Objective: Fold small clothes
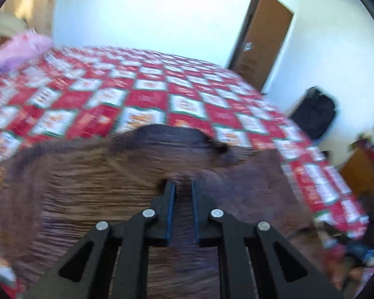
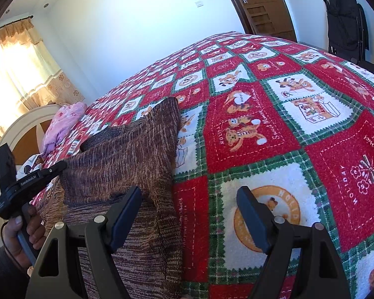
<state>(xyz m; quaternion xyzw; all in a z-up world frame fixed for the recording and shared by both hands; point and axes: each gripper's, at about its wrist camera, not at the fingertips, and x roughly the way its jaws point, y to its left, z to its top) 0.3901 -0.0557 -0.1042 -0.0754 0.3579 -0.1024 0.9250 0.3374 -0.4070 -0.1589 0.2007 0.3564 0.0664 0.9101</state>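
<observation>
We see the left gripper (image 1: pixel 183 183) at lower centre, jaws pinched on the brown knit (image 1: pixel 92 186). The knit lies lower left on the quilt (image 2: pixel 274 129). The right gripper (image 2: pixel 189 194) gapes wide, gripping nothing.

A bedroom in a home is shown: most of both views is filled by a bed (image 2: pixel 274 124) covered with a red, white and green patchwork blanket (image 1: pixel 149 99) printed with bears. A rounded headboard (image 2: pixel 25 129) and a pink pillow (image 2: pixel 62 122) are seen at its far end, with a curtained window (image 2: pixel 15 69), plain white walls and a brown wooden door (image 1: pixel 264 37) around it.
</observation>
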